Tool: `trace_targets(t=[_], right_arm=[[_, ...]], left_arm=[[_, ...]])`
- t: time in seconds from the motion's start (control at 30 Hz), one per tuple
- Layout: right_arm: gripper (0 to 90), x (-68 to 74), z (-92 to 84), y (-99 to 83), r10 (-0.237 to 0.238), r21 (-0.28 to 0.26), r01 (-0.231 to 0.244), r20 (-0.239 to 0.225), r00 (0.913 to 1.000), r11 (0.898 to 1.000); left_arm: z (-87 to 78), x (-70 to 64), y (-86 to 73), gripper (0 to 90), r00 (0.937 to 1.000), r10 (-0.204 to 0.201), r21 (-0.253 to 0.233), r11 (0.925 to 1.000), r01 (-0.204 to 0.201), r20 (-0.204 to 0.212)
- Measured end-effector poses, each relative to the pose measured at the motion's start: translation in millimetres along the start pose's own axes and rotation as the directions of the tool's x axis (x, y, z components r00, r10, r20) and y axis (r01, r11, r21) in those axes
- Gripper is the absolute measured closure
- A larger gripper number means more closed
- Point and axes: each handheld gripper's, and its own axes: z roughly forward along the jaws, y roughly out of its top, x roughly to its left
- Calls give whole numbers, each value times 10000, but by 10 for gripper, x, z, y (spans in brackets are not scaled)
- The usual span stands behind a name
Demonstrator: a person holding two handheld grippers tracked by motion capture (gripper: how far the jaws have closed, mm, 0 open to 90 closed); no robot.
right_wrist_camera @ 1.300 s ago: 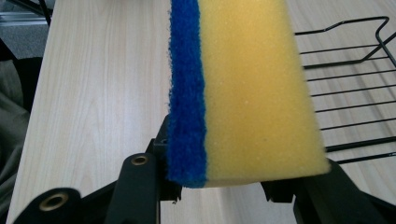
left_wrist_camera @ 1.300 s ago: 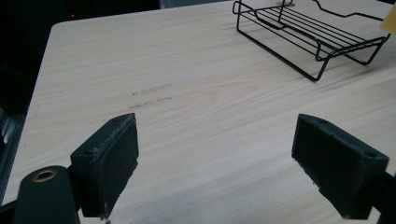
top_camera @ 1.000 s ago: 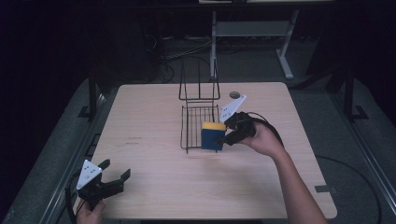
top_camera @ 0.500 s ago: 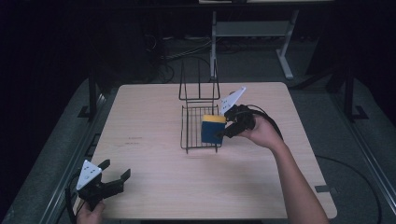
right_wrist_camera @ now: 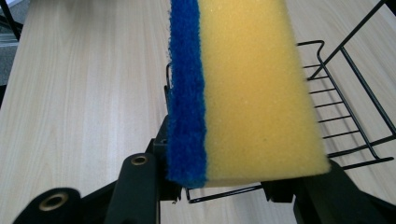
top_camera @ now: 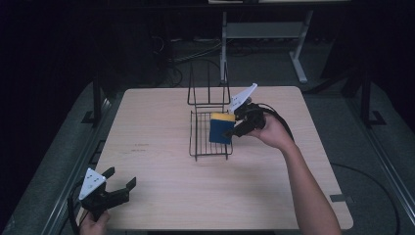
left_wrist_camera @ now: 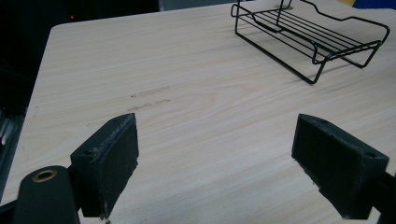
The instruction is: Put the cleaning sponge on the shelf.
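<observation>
A blue-and-yellow sponge [top_camera: 221, 128] is clamped on edge by the right gripper [top_camera: 234, 130] over the wire rack [top_camera: 209, 147], at the table's [top_camera: 161, 112] centre, presumably for lowering in. At seven o'clock, the left gripper [top_camera: 121, 179] is parked wide open, empty.

A pale wood-grain table [top_camera: 161, 122] stands lit in a dark room. Dark grey floor [top_camera: 381, 147] surrounds it, with loose cables [top_camera: 195, 51] behind. Farther back stands a light metal desk frame [top_camera: 266, 32].
</observation>
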Motion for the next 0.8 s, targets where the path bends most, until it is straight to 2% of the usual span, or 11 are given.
trace_targets(t=[0.23, 0.43, 0.73, 0.8], right_arm=[[562, -127, 46, -31, 250, -85, -250, 96, 9996, 9997], [562, -196, 103, -54, 230, -97, -229, 193, 9995, 9997], [562, -286, 191, -89, 559, 85, -559, 23, 9984, 9984], [562, -306, 211, -97, 466, 65, -466, 36, 9989, 9989]], left_arm=[[7, -10, 0, 141, 10000, 35, -18, 10000, -35, 43], [6, -12, 3, 141, 10000, 58, -23, 10000, -58, 51], [8, -8, 3, 141, 10000, 64, -18, 10000, -64, 71], [10, -8, 2, 141, 10000, 49, -11, 10000, -49, 71]])
